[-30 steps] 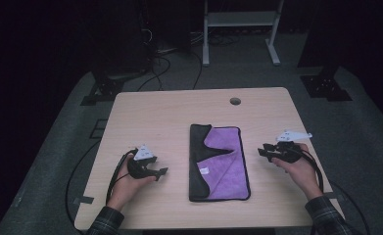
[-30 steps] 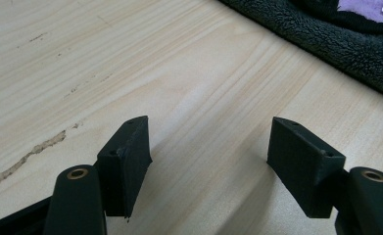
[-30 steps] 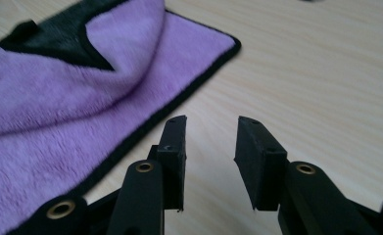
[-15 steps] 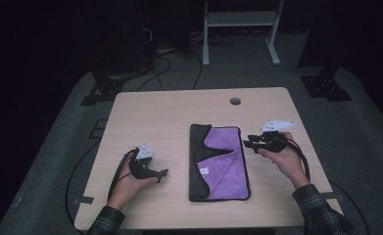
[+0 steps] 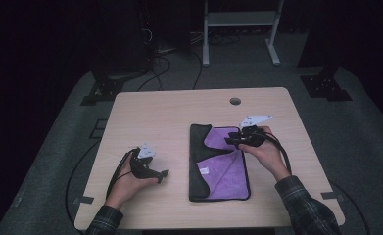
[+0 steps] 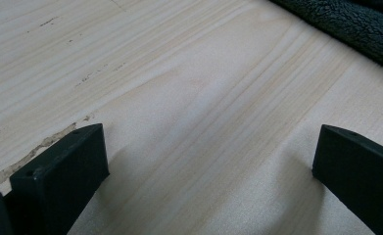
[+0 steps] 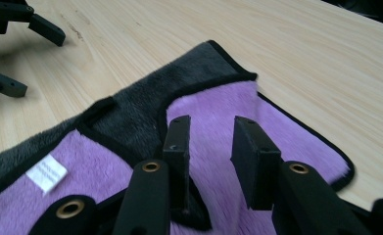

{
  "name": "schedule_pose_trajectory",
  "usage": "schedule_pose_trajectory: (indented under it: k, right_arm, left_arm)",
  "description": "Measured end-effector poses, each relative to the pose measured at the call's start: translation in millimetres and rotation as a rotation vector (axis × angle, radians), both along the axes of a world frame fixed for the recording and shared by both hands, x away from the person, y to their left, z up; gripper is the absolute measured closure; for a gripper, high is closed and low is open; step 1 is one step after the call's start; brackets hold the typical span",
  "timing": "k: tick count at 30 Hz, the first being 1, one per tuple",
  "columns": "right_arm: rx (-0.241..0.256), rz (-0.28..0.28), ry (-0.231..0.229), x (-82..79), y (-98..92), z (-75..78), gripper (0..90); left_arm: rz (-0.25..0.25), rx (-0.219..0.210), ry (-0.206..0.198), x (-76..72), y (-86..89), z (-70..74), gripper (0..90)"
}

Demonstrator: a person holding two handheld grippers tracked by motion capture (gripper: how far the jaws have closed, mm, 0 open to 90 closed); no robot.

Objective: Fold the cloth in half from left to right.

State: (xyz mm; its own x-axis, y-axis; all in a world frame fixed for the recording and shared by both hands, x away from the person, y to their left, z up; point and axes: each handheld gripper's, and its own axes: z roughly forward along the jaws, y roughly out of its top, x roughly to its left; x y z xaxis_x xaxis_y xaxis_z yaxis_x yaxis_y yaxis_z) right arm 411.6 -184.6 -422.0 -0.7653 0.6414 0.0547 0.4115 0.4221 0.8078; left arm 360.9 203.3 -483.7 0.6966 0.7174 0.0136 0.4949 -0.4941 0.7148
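Observation:
A folded cloth (image 5: 227, 169), purple on one face and dark grey on the other with black trim and a small white label (image 7: 46, 172), lies at the table's middle. My right gripper (image 5: 231, 139) is over its far part. In the right gripper view its jaws stand a little apart, low over the purple pile (image 7: 297, 142) beside the turned-back grey flap (image 7: 130, 112), and nothing is pinched between them. My left gripper (image 5: 162, 175) rests on bare wood to the left of the cloth. Its jaws are wide apart and empty, and the cloth's dark edge (image 6: 355, 24) lies just beyond them.
The wooden table (image 5: 155, 117) has a round cable hole (image 5: 235, 101) near its far edge. Cables and a white stand's legs (image 5: 206, 54) are on the dark floor behind. My left gripper's jaws (image 7: 12, 24) show far off in the right gripper view.
My right gripper has moved left, from beside the cloth's right edge to over its far purple part. The left gripper has stayed almost still.

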Motion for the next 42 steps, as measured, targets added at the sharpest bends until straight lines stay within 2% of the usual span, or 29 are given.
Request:
schedule_pose_trajectory:
  k: [17, 24, 29, 31, 36, 42]
  right_arm:
    - [-0.03, 0.074, 0.052, 19.8, 53.6, -24.6, 67.7]
    - [-0.081, 0.089, 0.074, 23.8, 65.8, -38.6, 66.8]
    - [-0.137, 0.103, 0.055, 22.8, 71.8, -46.0, 66.0]
    - [-0.15, 0.095, 0.049, 21.6, 72.7, -46.3, 70.4]
    - [-0.138, 0.08, 0.057, 22.5, 69.5, -45.8, 83.0]
    - [-0.077, 0.061, 0.061, 22.5, 62.8, -36.1, 85.2]
  left_arm:
    - [-0.002, 0.003, 0.0, 0.0, 0.2, 0.2, 0.0]
    - [-0.002, 0.003, 0.001, 0.0, 0.2, 0.2, 0.0]
    - [-0.002, 0.003, 0.0, -0.1, 0.2, 0.1, 0.0]
    - [-0.002, 0.003, 0.0, -0.1, 0.2, 0.1, 0.0]
    - [-0.002, 0.003, 0.0, -0.1, 0.2, 0.1, 0.0]
    - [-0.002, 0.003, 0.001, 0.0, 0.2, 0.2, 0.0]
